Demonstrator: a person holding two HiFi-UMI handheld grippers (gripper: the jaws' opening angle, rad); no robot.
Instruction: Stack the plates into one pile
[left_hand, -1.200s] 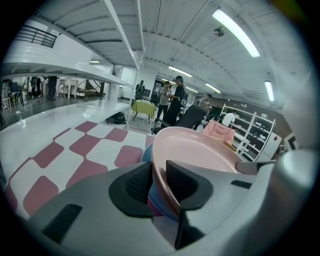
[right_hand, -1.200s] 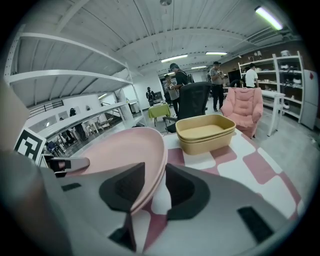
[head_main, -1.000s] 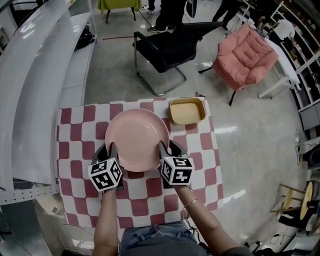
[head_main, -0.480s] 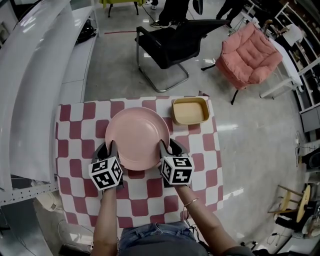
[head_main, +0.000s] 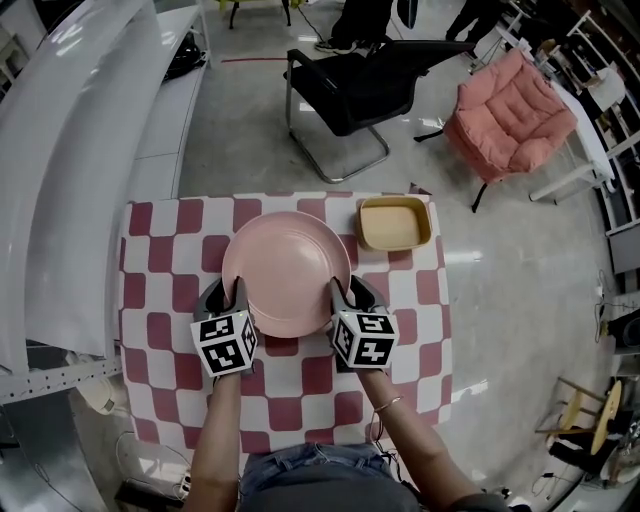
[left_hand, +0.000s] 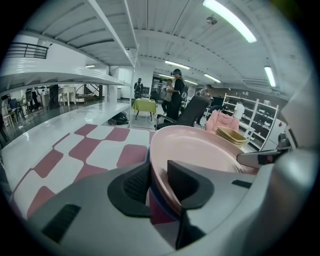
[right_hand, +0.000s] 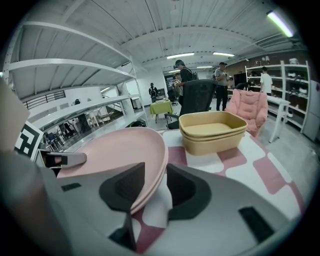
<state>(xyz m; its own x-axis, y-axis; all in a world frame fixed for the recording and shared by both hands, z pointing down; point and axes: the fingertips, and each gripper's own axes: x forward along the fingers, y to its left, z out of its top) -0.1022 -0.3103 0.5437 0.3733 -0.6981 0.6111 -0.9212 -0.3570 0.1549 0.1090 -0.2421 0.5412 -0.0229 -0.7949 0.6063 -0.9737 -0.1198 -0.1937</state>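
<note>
Red-and-white checked cloth covers the small table, and a round pale pink plate lies at its middle. The left gripper straddles the plate's left rim. Its jaws have just been opening and now stand partway apart, with the rim between the pads and no firm clamp showing. The left gripper view shows a dark blue edge under the pink rim. The right gripper straddles the right rim, its jaws also apart, with white cloth visible between the rim and the outer pad. Two nested tan rectangular dishes sit near the far right corner, apart from the plate. A black chair and a pink cushioned armchair stand on the floor beyond. The plate lies flat, hollow side up. Being round, it has no long axis.
</note>
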